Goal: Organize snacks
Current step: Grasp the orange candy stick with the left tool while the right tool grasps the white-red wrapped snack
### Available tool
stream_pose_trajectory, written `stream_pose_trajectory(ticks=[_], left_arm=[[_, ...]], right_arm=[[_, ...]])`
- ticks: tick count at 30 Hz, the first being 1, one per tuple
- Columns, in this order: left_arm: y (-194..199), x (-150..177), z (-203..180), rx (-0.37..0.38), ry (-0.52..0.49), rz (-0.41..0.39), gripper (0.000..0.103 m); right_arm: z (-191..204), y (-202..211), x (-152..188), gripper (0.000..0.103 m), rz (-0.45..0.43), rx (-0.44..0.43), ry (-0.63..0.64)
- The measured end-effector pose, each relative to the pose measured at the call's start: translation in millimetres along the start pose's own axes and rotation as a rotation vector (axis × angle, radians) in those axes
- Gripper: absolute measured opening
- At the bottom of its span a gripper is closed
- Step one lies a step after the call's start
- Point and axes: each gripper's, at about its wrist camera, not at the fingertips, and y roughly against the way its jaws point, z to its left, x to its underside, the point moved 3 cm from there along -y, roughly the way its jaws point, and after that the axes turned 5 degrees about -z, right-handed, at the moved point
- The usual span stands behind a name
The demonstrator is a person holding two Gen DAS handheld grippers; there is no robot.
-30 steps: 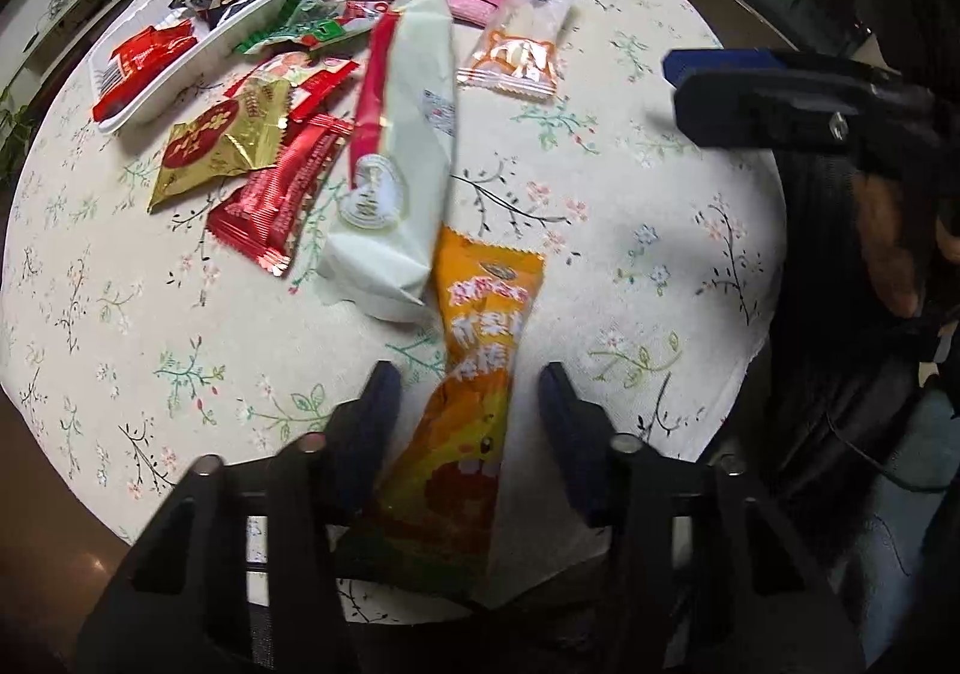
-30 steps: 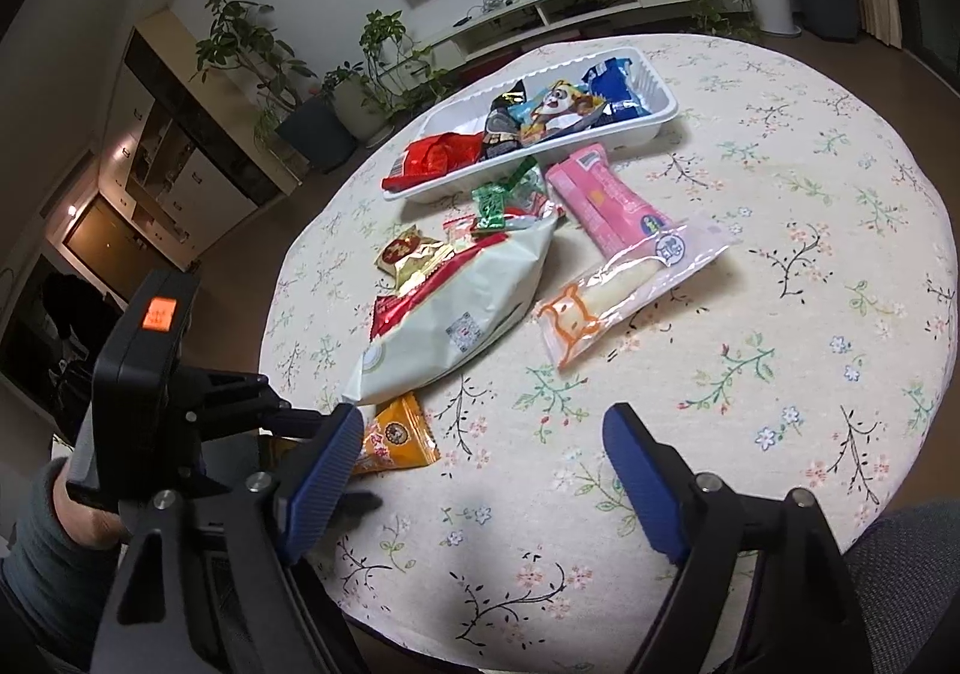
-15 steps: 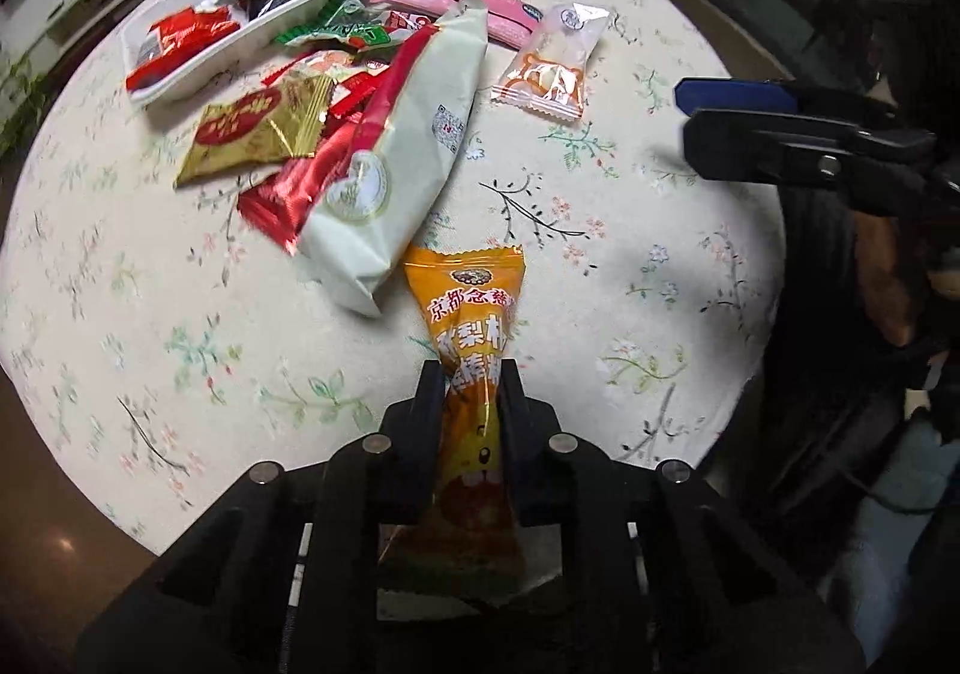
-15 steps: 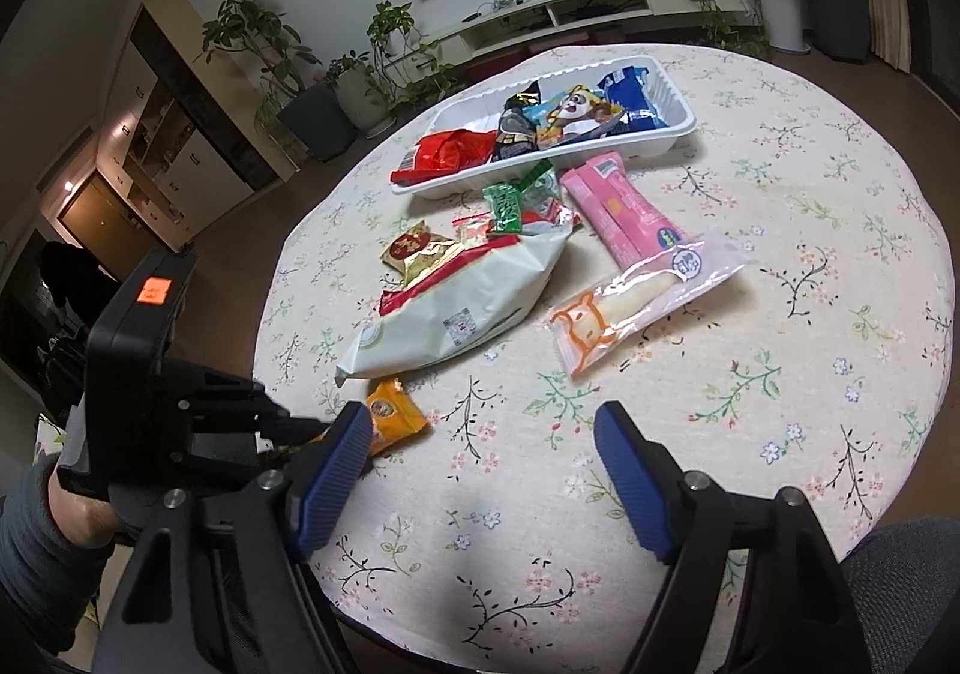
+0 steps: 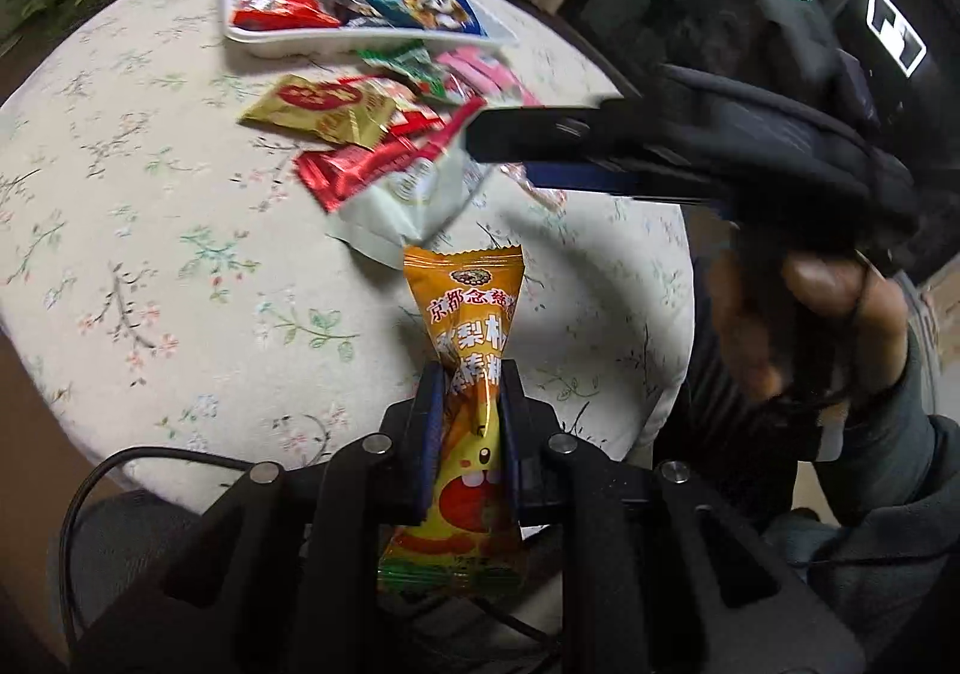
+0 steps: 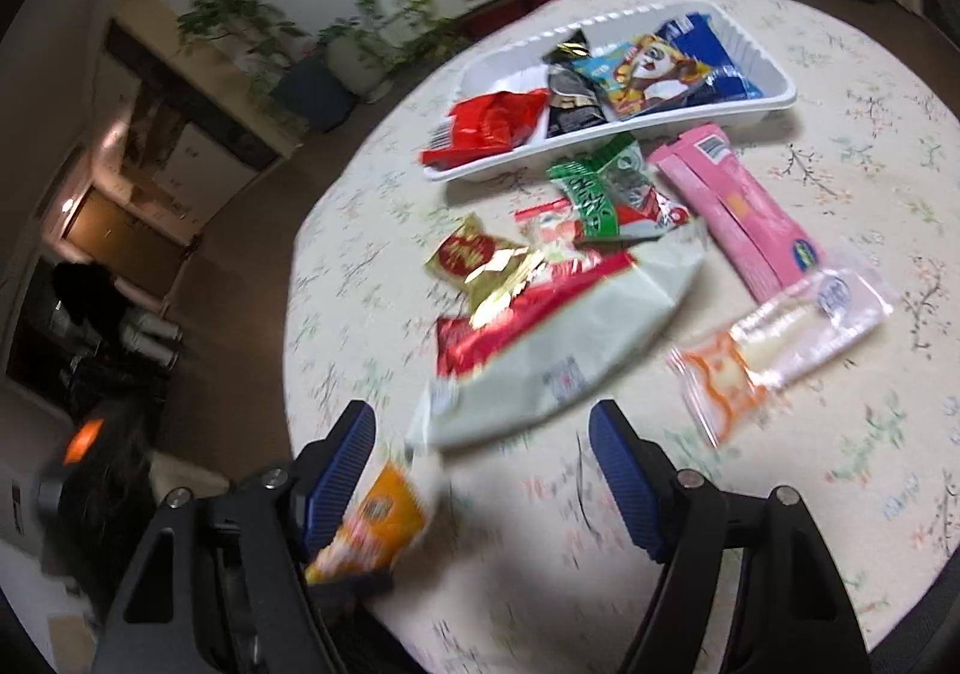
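Note:
My left gripper (image 5: pixel 470 374) is shut on an orange snack packet (image 5: pixel 465 314) and holds it above the near edge of the round table; the packet also shows in the right wrist view (image 6: pixel 384 518). My right gripper (image 6: pixel 483 428) is open and empty, hovering just in front of the large white and red bag (image 6: pixel 558 350). It crosses the left wrist view (image 5: pixel 600 152) from the right. A white tray (image 6: pixel 774 101) at the far side holds several snacks.
Loose snacks lie between the tray and me: a gold packet (image 6: pixel 474 260), a green packet (image 6: pixel 594 194), a pink pack (image 6: pixel 738 212), a clear orange-printed packet (image 6: pixel 780 338). The flowered tablecloth (image 6: pixel 840 464) covers the table. Plants and a cabinet stand behind.
My left gripper closed on the orange packet and lifted it back toward the table's near edge. My right gripper moved forward and left, closer to the white and red bag.

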Motion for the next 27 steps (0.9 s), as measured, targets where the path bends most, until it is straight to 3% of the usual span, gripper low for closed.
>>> stream_pose_trajectory(ticks=[3,8,18,22,27], left_arm=[[10.6,3.5,6.2,0.007,0.026,-0.033,0.016],[21.6,5.4,16.8,0.022,0.056,-0.063,0.016],[20.3,7.9,27.4,0.036,0.097,-0.088,0.016],[23.9,8.7,28.9,0.034,0.114,-0.101,0.016],[21.7,6.3,29.9,0.034,0.126,-0.103,0.016]], right_arm=[[1.2,-21.0,-13.1,0.077,0.019,0.100,-0.025],[1.9,-40.4,-14.3,0.077,0.025,0.238,0.083],[-22.5,-15.8,6.7,0.073,0.076,0.269,0.151],[-29.8,0.5,8.2,0.070,0.070,0.300,0.159],[-23.4,1.7,1.3,0.070,0.056,0.277,0.149]])
